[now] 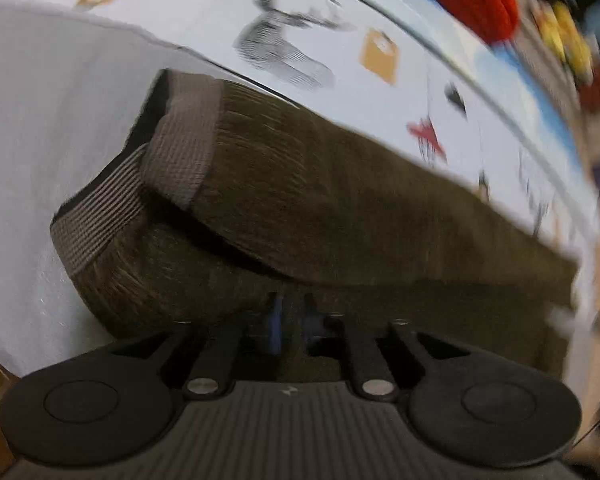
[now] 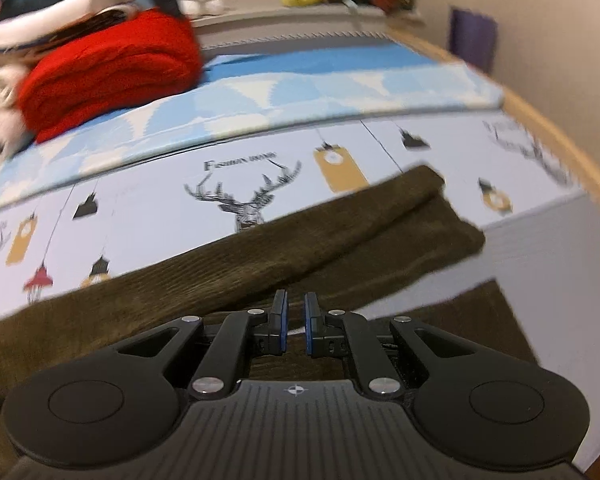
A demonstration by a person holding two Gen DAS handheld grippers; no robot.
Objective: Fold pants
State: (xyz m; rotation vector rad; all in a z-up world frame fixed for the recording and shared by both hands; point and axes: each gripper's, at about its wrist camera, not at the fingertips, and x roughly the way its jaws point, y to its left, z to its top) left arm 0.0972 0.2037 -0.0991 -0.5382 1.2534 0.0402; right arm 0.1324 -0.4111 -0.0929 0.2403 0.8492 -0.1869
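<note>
Pants, dark olive corduroy, lie lengthwise on the printed sheet of the bed. Ribbed waistband sits on the far left in the left wrist view; leg ends are far right in the right wrist view

Left gripper is buried in the near edge of the fabric. Fingers are close together w/ cloth bunched round them, so prob clamped on it, but can't tell for sure (blur)

Right gripper: blue pads sit a narrow gap apart, nothing seen between them, fabric just below

Looks like a mid lengthwise fold. To do it well:
- get the right fingers onto the same edge as the left
- keep both grips level
- carry the edge over evenly so the legs stack
- watch the red knit & pile behind, well apart tho
</note>
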